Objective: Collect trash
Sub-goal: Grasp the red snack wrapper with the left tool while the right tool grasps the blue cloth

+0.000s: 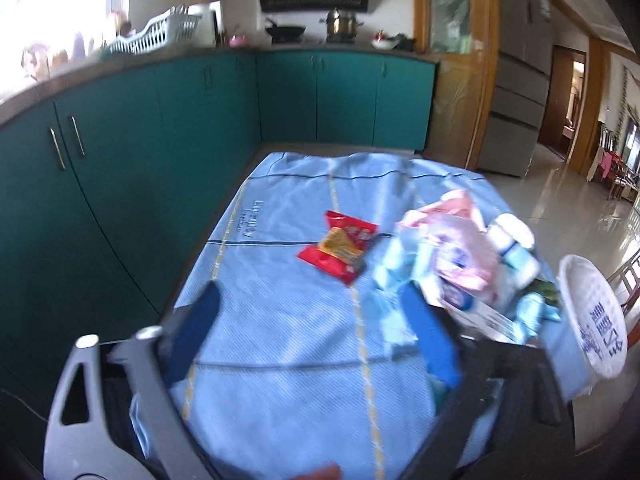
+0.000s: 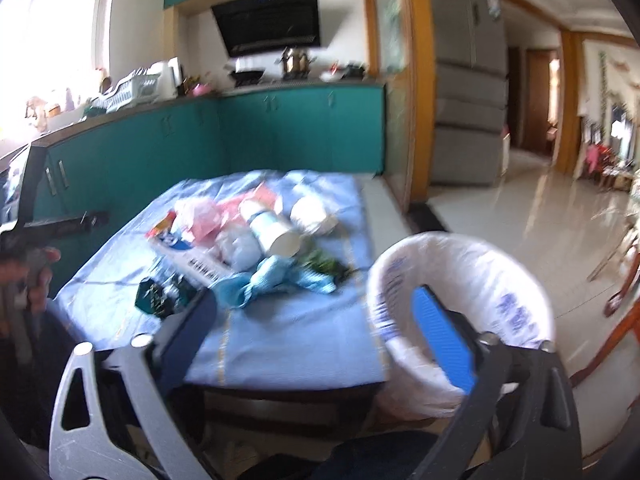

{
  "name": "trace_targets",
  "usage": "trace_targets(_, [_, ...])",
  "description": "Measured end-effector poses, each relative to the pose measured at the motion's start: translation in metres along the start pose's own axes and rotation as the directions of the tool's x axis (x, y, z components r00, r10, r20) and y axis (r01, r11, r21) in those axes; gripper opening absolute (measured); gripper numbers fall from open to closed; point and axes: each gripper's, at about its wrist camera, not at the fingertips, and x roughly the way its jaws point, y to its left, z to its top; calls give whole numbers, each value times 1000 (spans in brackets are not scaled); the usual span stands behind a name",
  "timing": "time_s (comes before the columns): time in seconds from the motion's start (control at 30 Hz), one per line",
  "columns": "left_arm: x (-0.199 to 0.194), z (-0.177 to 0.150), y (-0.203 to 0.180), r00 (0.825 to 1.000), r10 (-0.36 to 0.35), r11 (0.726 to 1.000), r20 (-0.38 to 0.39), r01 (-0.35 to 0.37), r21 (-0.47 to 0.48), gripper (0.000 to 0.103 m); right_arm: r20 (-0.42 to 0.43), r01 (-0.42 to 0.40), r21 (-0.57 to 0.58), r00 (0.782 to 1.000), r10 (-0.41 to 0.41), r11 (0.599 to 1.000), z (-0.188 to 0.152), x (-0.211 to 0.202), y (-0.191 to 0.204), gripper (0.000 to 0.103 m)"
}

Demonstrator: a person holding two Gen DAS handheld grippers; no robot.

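A pile of trash lies on a table under a blue cloth (image 1: 280, 360): a red snack wrapper (image 1: 340, 246), a pink plastic bag (image 1: 460, 240), a paper cup (image 2: 274, 232), a blue crumpled bag (image 2: 272, 276), a dark green wrapper (image 2: 160, 294) and a printed carton (image 2: 196, 260). A bin lined with a white bag (image 2: 460, 280) stands at the table's right edge, also in the left wrist view (image 1: 596, 312). My left gripper (image 1: 316, 328) is open and empty above the cloth, just short of the pile. My right gripper (image 2: 316, 328) is open and empty, between pile and bin.
Teal kitchen cabinets (image 1: 160, 140) run along the left and back, close to the table. A grey fridge (image 2: 468, 108) and a wooden door frame (image 2: 416, 80) stand behind. Shiny tiled floor (image 2: 540, 220) opens to the right, with wooden chairs (image 2: 624, 292) at the far right.
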Motion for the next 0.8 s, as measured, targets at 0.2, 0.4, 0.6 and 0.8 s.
trace_targets(0.2, [84, 65, 12, 988, -56, 998, -147, 56, -4, 67, -138, -55, -12, 989, 53, 998, 3, 74, 33, 72])
trace_targets(0.4, [151, 66, -7, 949, -163, 980, -269, 186, 63, 77, -198, -58, 69, 978, 70, 996, 21, 127, 39, 72])
trace_targets(0.6, [184, 51, -20, 931, -152, 971, -331, 202, 124, 77, -287, -32, 93, 956, 58, 995, 21, 170, 44, 72])
trace_targets(0.8, [194, 36, -33, 907, -154, 961, -391, 230, 155, 60, -314, 13, 83, 949, 14, 996, 18, 184, 41, 68])
